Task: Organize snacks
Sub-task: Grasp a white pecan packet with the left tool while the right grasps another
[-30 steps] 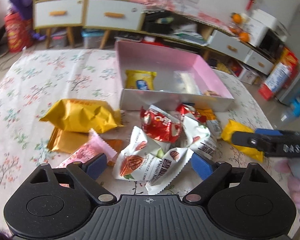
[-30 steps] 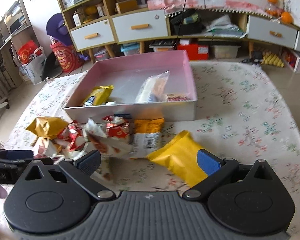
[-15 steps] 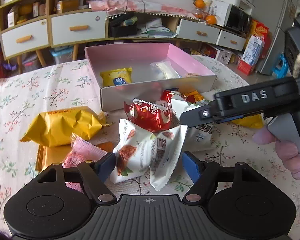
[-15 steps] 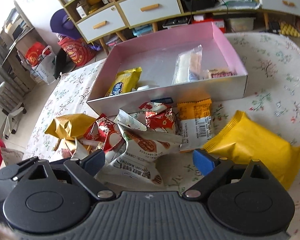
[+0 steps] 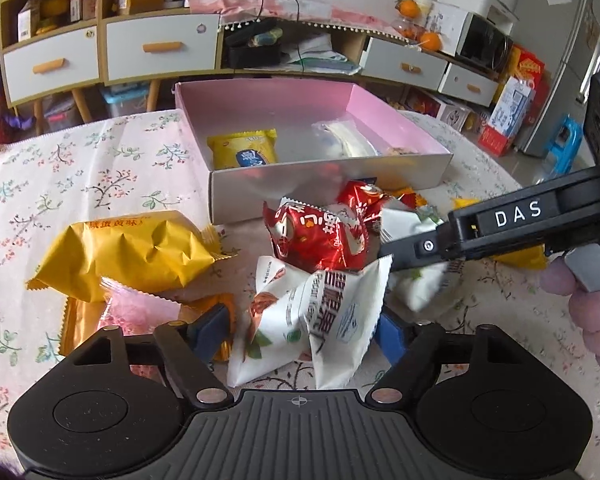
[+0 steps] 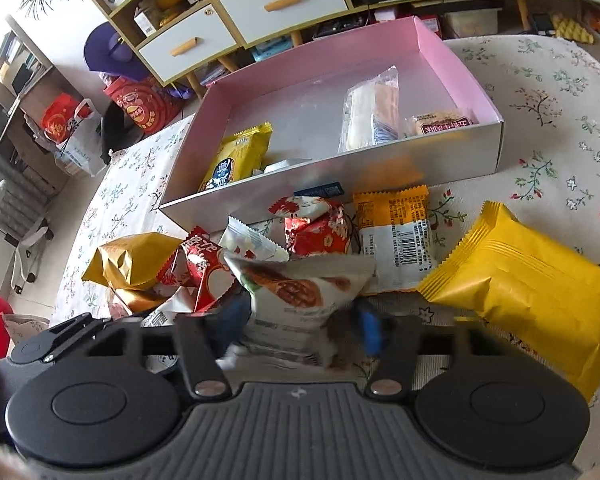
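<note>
Where snacks crowd, red packet leans against box.

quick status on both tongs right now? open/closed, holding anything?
Left tongs: open around two white pecan packets, jaws just opened slightly, not gripping.
Right tongs: just closed onto a white pecan packet.
</note>
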{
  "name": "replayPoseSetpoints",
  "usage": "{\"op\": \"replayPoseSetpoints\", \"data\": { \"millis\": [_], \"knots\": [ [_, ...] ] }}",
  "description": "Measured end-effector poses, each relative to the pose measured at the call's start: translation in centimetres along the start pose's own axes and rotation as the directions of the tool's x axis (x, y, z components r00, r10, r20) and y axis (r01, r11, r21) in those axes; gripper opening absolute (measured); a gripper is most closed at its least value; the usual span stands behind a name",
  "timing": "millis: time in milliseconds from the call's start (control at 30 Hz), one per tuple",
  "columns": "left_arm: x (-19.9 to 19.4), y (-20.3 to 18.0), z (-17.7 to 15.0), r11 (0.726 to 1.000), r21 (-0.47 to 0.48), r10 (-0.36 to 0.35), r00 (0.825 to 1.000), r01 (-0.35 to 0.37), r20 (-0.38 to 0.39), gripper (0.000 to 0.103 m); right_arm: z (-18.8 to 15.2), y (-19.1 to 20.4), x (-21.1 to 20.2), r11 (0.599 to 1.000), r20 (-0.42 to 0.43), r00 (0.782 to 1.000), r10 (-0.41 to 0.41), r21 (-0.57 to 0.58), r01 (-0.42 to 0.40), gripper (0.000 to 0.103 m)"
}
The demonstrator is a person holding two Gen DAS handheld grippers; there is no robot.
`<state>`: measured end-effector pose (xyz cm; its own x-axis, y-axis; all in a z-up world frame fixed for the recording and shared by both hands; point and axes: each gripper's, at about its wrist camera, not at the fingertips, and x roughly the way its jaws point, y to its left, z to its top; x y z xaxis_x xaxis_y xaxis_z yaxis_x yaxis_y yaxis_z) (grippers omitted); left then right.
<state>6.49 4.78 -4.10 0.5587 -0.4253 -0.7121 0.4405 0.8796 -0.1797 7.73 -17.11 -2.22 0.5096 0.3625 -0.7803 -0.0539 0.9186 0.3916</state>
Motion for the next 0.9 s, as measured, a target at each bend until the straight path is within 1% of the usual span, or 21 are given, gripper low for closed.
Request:
{"op": "replayPoseSetpoints", "data": {
  "millis": [33,233,467,500,533,733,900],
  "knots": [
    [0.1,0.0,0.0,1.0,0.001,0.001,1.0,-0.001,-0.001,0.078,0.2,-0.1,0.2,1.0,-0.005,1.0,0.005,0.006,-0.005,0.04],
    [0.3,-0.5,0.1,1.0,0.008,0.017,1.0,-0.017,-0.008,0.078,0.4,-0.6,-0.1,1.0,-0.002,1.0,-0.017,0.0,0.017,0.034],
    [0.4,-0.7,0.3,0.999,-0.021,0.041,0.999,-0.041,-0.009,0.075,0.2,-0.9,-0.6,0.999,-0.007,0.999,-0.039,-0.005,0.039,0.034],
    [0.3,-0.8,0.3,0.998,-0.024,0.051,0.999,-0.051,-0.01,0.074,0.2,-0.9,-0.6,0.999,-0.007,0.999,-0.043,-0.007,0.043,0.034],
    [0.3,-0.9,0.3,0.998,-0.025,0.063,0.998,-0.063,-0.011,0.07,0.2,-0.9,-0.7,0.999,-0.007,0.999,-0.049,-0.01,0.049,0.034],
    [-0.2,-0.8,0.0,0.994,-0.054,0.099,0.995,-0.1,-0.004,0.063,0.2,-1.1,-1.0,0.997,-0.008,0.997,-0.072,-0.011,0.072,0.034],
    [-0.9,-0.7,0.0,0.99,-0.082,0.112,0.994,-0.112,0.001,0.062,0.3,-1.4,-1.2,0.997,-0.009,0.997,-0.077,0.004,0.077,0.034]
  ]
}}
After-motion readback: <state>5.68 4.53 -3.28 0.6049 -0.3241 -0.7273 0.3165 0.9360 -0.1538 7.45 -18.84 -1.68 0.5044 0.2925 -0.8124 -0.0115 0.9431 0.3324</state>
